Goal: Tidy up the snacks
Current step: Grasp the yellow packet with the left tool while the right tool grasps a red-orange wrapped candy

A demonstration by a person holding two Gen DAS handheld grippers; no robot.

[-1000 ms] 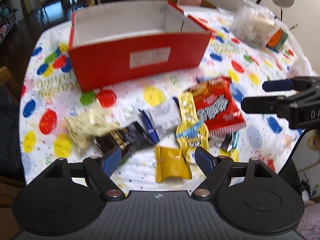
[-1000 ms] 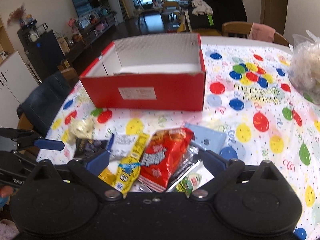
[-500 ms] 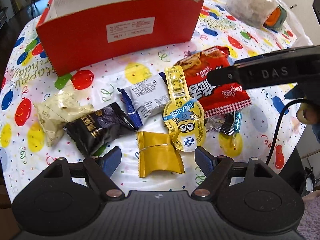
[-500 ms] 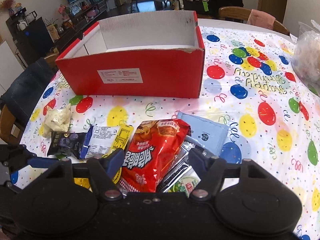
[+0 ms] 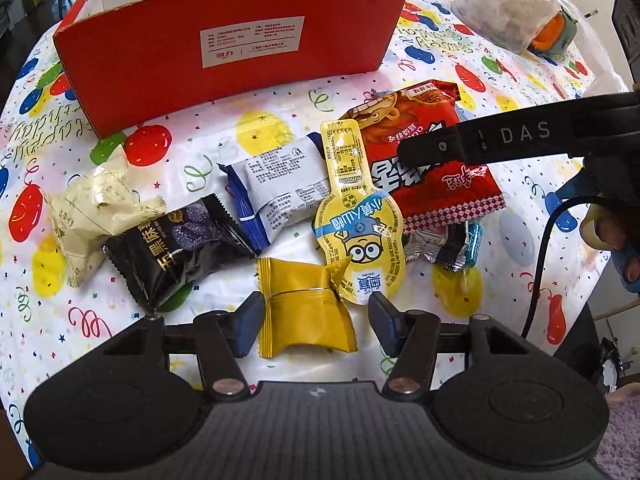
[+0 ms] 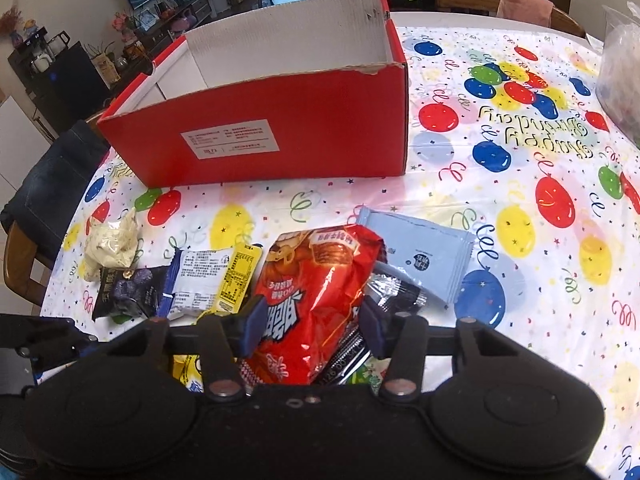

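An open red box [image 5: 224, 56] [image 6: 280, 140] stands empty at the back of the table. In front of it lie several snacks. My left gripper [image 5: 314, 322] is open with its fingers on either side of a gold packet [image 5: 304, 304]. Beyond it lie a black packet [image 5: 176, 248], a cream packet [image 5: 92, 208], a blue-white packet [image 5: 280, 188] and a yellow Minion pouch [image 5: 356, 232]. My right gripper [image 6: 312, 322] is open with its fingers around the lower part of a red chip bag [image 6: 316, 288] [image 5: 420, 160]. A light blue packet [image 6: 420, 252] lies to the right of the bag.
A balloon-print tablecloth [image 6: 520, 208] covers the round table. A clear plastic bag [image 5: 508, 12] sits at the far right. Silver and black wrappers [image 6: 396, 292] lie under the chip bag. Wooden chairs [image 6: 500, 4] stand around the table.
Both grippers have moved forward and down to the snacks. The left now straddles the gold packet and the right straddles the red chip bag, its jaws narrower than before.
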